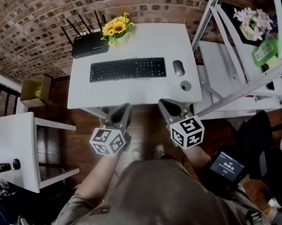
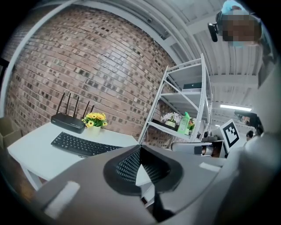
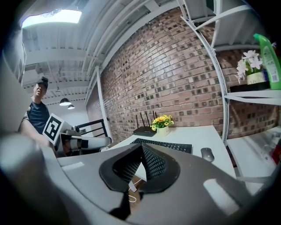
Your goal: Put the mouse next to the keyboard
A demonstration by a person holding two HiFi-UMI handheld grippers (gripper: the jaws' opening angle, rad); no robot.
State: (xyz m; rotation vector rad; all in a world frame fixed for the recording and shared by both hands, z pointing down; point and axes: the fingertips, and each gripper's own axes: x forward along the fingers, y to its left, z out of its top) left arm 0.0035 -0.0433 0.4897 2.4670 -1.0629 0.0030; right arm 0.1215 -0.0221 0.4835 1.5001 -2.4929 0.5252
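Note:
A black keyboard (image 1: 127,69) lies across the middle of the white table (image 1: 86,93). A grey mouse (image 1: 178,67) rests just off the keyboard's right end, apart from it. Both my grippers hover over the wooden floor in front of the table's near edge. The left gripper (image 1: 123,110) is shut with nothing in it, and so is the right gripper (image 1: 165,104). In the right gripper view the shut right gripper (image 3: 141,145) points at the keyboard (image 3: 164,145), with the mouse (image 3: 207,154) to its right. The left gripper view shows the shut left gripper (image 2: 140,148) and the keyboard (image 2: 83,145); the mouse is hidden there.
A black router (image 1: 88,44) and a pot of yellow flowers (image 1: 117,29) stand at the table's back. A small round grey disc (image 1: 185,85) lies near the front right corner. A metal shelf rack (image 1: 233,29) stands right, a white side table (image 1: 13,148) and cardboard box (image 1: 36,90) left.

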